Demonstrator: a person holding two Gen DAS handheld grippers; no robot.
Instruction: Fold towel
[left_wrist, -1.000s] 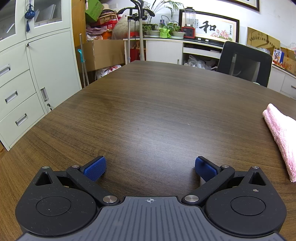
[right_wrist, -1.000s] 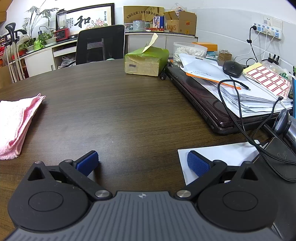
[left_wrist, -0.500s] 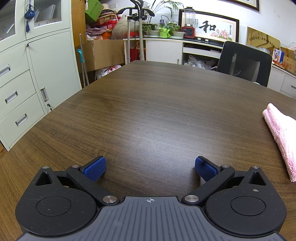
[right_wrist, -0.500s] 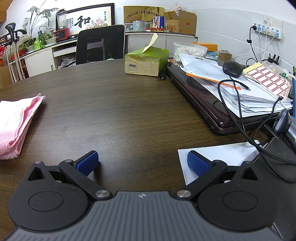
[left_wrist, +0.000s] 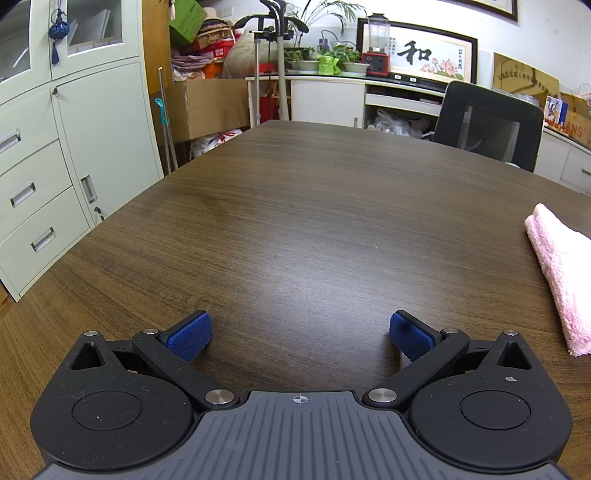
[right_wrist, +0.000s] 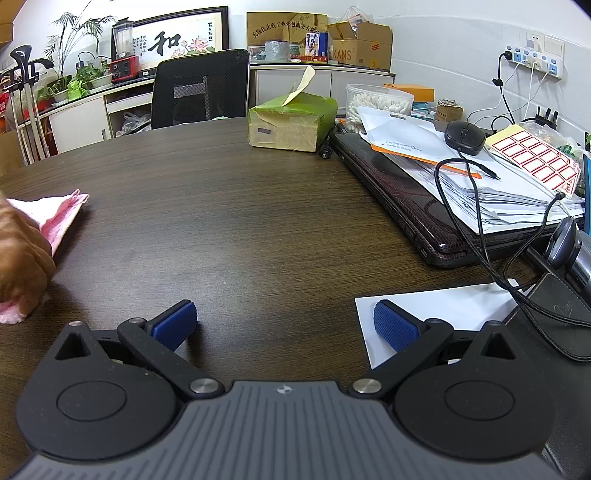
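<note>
Left wrist view: the left gripper (left_wrist: 300, 334) sits low over the desk (left_wrist: 295, 221) with its 2 blue-padded fingers (left_wrist: 189, 335) spread wide and nothing between them. Bare dark wood runs ahead to the desk's far edge, where a black office chair (left_wrist: 487, 122) stands. The pink towel (left_wrist: 557, 273) lies at the desk's right side in this view, well apart from the fingers, as a folded strip with a thick rounded fold along its far end. Pale cabinets (left_wrist: 55, 155) stand beyond the desk's left edge.

Right wrist view: the right gripper (right_wrist: 284, 326) is likewise spread, empty, just above the desk. Its right finger (right_wrist: 395, 325) overlaps the corner of a white sheet of paper (right_wrist: 443, 306) near the desk's right edge. The towel shows at the left side of this view, one corner pointing toward the desk's middle. A person's bare hand (right_wrist: 20, 254) rests on the towel's near part, covering it there. Toward the far right corner sit a green tissue box (right_wrist: 291, 122), a dark laptop (right_wrist: 406, 199) stacked with papers, and a black mouse (right_wrist: 464, 137) with its cable trailing down.
</note>
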